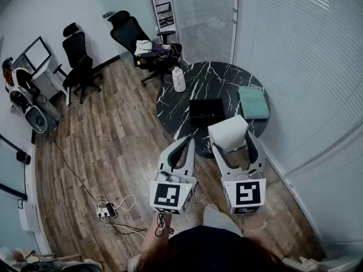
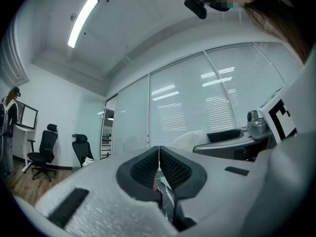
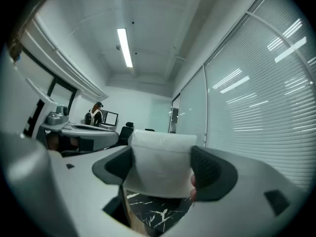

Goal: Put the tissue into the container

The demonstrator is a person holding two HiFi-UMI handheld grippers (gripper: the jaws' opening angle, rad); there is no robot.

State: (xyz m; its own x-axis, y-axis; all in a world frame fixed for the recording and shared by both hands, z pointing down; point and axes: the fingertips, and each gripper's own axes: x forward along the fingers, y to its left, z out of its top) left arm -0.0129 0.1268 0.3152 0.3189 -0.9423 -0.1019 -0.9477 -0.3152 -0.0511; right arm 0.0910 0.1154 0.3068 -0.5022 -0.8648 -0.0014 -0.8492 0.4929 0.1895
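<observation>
A white pack of tissue point(image 1: 228, 132) sits between the jaws of my right gripper point(image 1: 233, 141), held above the near edge of the round black marble table point(image 1: 218, 75). In the right gripper view the tissue point(image 3: 159, 157) fills the gap, with the dark pads point(image 3: 212, 168) pressing its two sides. The black open container point(image 1: 206, 110) stands on the table just beyond the tissue. My left gripper point(image 1: 186, 144) hovers over the floor at the table's near left. Its jaws are shut point(image 2: 159, 157) with nothing between them.
A teal box point(image 1: 253, 102) lies on the table's right side and a white bottle point(image 1: 178, 79) stands at its far left edge. Black office chairs point(image 1: 136, 38) stand beyond the table. A power strip with cables point(image 1: 106, 210) lies on the wooden floor. Glass walls with blinds run along the right.
</observation>
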